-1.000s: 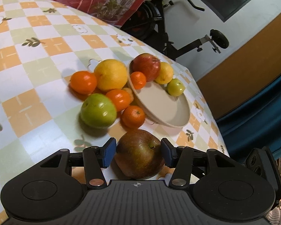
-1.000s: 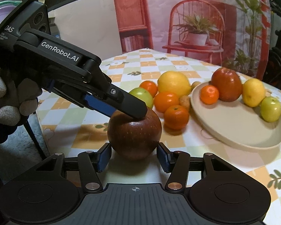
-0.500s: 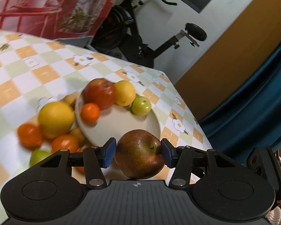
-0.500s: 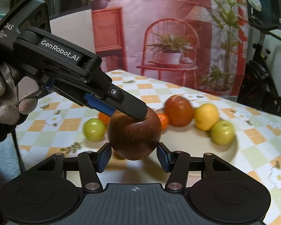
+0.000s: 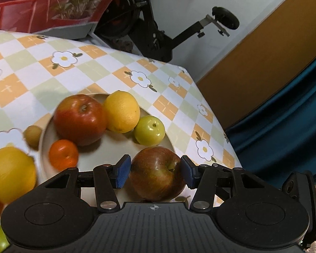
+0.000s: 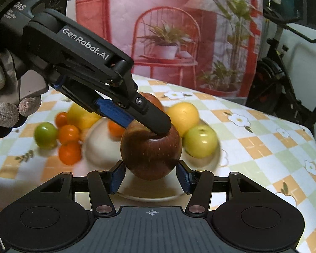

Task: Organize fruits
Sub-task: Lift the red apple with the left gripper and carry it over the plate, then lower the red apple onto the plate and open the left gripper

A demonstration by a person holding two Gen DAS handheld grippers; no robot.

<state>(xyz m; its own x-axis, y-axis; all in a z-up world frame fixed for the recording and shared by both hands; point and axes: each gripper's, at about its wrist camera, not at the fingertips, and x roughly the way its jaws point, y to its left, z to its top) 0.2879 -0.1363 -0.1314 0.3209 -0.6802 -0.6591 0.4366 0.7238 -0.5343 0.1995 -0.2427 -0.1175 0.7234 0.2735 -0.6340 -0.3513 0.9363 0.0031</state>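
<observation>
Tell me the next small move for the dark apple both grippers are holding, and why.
Probably lower it straight down onto the bare part of the plate. The dark apple is clamped by the left gripper and the right gripper together, hanging over the plate's near side, clear of the red apple, lemon and green fruit at the back.

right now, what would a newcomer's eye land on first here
A dark red apple gripped by two hand-held grippers at once, the left hand-held gripper and the right hand-held gripper, above a beige plate. On the plate sit a red apple, a lemon and a small green apple.
</observation>
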